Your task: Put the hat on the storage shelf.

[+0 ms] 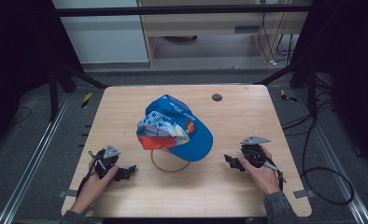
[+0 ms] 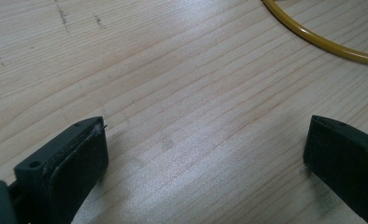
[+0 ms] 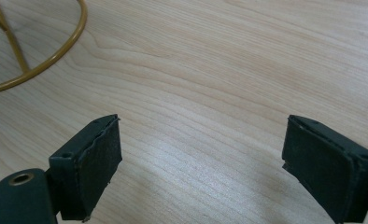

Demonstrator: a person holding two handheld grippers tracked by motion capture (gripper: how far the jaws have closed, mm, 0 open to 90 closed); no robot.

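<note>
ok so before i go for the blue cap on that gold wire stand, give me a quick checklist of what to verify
1. Left gripper open: ok, jaws wide apart in the left gripper view.
2. Right gripper open: ok, jaws wide apart, nothing between them.
3. Blue printed baseball cap seated on the gold wire ring stand: ok, it rests on top, brim toward the right gripper.
4. Stand upright on the light wooden table: ok.
5. Bare table between each gripper and the stand: ok.
6. Cap's hold on the stand: cannot tell.
</note>
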